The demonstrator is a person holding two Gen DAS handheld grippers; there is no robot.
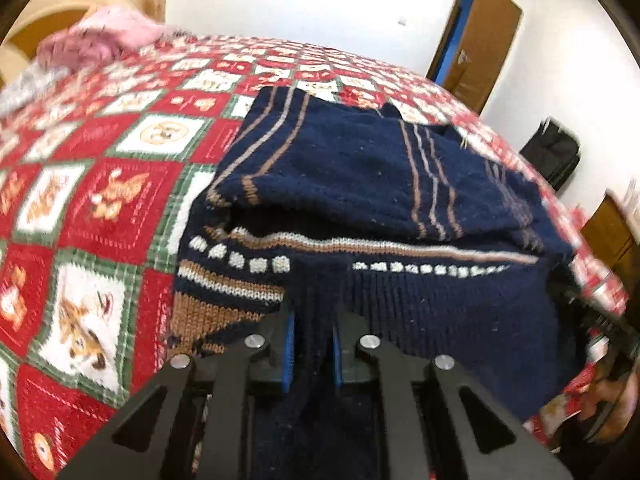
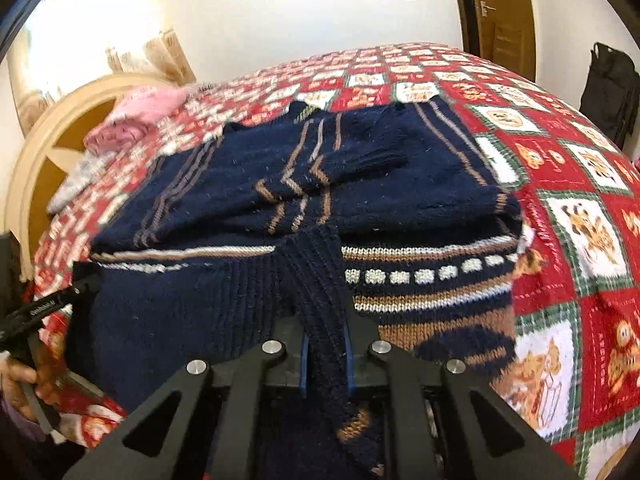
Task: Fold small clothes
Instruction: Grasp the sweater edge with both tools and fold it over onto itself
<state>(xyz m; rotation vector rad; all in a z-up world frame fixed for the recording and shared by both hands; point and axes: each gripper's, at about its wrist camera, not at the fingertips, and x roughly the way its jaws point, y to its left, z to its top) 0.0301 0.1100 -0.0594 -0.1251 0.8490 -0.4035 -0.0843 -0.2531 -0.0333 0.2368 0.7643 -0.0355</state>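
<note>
Sweater sleeves are in; my left tongs and right tongs pinch its 6 o'clock hem, final fold toward 12 left.

Could not make out the fingertips of the left gripper or the right gripper, buried in the ribbed hem of the navy sweater. Lost that hem's near end below the frame, along with the sweater's lower layers under its folded sleeves. Saw only smears of the pink garment, the quilt's far squares and the person's hand cut off at the edge.
</note>
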